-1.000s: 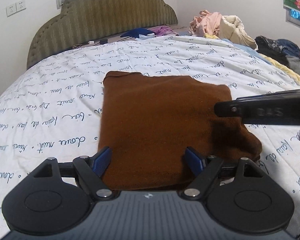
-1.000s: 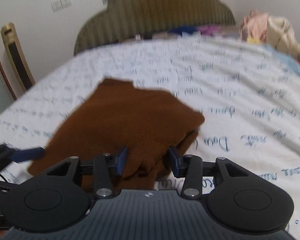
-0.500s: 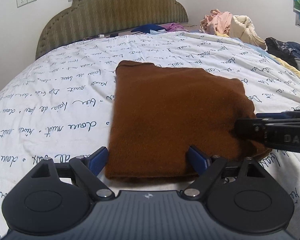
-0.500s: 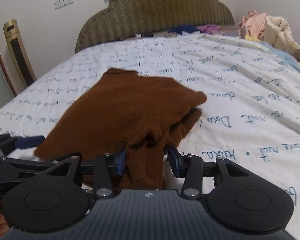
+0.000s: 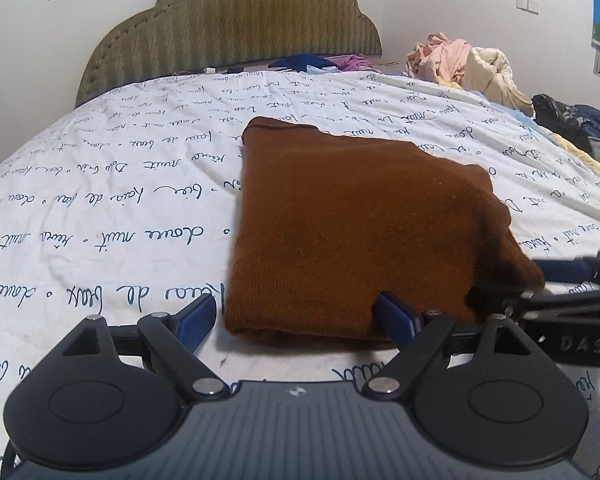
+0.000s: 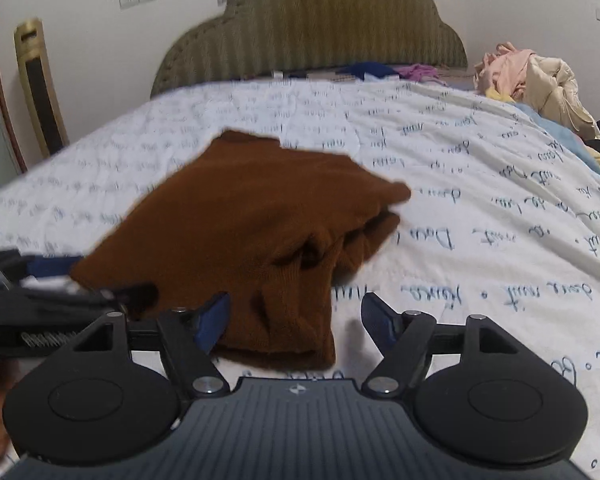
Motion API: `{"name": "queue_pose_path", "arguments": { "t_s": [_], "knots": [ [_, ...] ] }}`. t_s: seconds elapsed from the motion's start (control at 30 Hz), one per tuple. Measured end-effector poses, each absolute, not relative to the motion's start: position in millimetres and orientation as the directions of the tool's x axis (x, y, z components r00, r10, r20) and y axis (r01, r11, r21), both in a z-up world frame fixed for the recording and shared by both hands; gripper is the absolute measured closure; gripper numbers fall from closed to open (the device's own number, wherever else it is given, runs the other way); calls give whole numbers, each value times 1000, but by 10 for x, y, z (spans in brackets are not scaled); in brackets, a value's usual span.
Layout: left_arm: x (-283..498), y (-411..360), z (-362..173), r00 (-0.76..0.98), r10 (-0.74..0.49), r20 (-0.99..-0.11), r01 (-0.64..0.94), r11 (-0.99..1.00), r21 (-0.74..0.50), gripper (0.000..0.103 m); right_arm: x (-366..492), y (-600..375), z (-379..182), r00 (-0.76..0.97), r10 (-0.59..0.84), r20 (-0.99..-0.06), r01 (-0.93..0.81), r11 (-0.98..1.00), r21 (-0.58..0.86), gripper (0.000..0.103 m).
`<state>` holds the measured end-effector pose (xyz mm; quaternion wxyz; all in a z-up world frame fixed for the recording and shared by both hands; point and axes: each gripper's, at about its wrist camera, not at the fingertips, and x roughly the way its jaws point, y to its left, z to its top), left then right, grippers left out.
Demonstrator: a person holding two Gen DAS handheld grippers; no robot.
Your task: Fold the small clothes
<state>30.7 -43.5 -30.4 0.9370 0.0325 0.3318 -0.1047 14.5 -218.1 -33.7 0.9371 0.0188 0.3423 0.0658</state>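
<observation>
A folded brown knit garment (image 5: 352, 224) lies flat on the bed's white script-printed cover (image 5: 100, 184). My left gripper (image 5: 296, 316) is open, its jaws wide at the garment's near edge, holding nothing. The right gripper also shows at this view's right edge (image 5: 556, 280), at the garment's near right corner. In the right wrist view the garment (image 6: 252, 232) lies with its near right corner rumpled. My right gripper (image 6: 296, 320) is open, the rumpled corner lying between its jaws. The left gripper shows at the left there (image 6: 40, 280).
A green padded headboard (image 5: 236, 28) stands at the bed's far end. A heap of pink and cream clothes (image 5: 464, 64) lies at the far right, dark clothes (image 5: 572, 120) beside it. Blue and purple items (image 5: 320, 62) lie by the headboard. A wooden chair back (image 6: 40, 84) stands at left.
My right gripper was shut on the garment's near right corner and has opened, letting it drop rumpled on the bed. Both grippers have drawn back toward the near edge.
</observation>
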Motion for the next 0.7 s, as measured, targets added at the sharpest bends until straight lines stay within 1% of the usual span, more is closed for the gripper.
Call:
{"name": "queue_pose_path", "arguments": {
  "t_s": [0.07, 0.13, 0.17, 0.2, 0.27, 0.33, 0.5, 0.7],
  "knots": [
    [272, -428, -302, 765, -170, -622, 220, 975, 4, 15, 110, -2208, -352, 756, 146, -637, -94, 989, 115, 31],
    [244, -414, -301, 765, -171, -621, 222, 975, 6, 16, 64, -2215, -334, 759, 145, -635, -82, 988, 128, 24],
    [231, -405, -303, 763, -172, -623, 221, 975, 3, 16, 43, -2211, -328, 760, 145, -633, -80, 988, 130, 13],
    [215, -393, -305, 761, -173, -625, 220, 975, -3, 16, 18, -2203, -320, 761, 151, -631, -85, 987, 133, 9],
    [188, -373, -311, 759, -177, -627, 219, 976, -9, 15, -21, -2185, -313, 757, 163, -633, -94, 985, 142, 8],
    [167, -360, -322, 758, -171, -629, 218, 976, -4, 15, -54, -2153, -310, 755, 166, -634, -96, 985, 143, 2],
    [110, -326, -376, 759, -142, -635, 202, 979, 22, 15, -86, -2103, -359, 751, 147, -644, -71, 987, 142, 0],
    [61, -229, -389, 769, -114, -629, 171, 985, 31, 15, -148, -2005, -412, 753, 111, -649, -60, 993, 100, 0]
  ]
}}
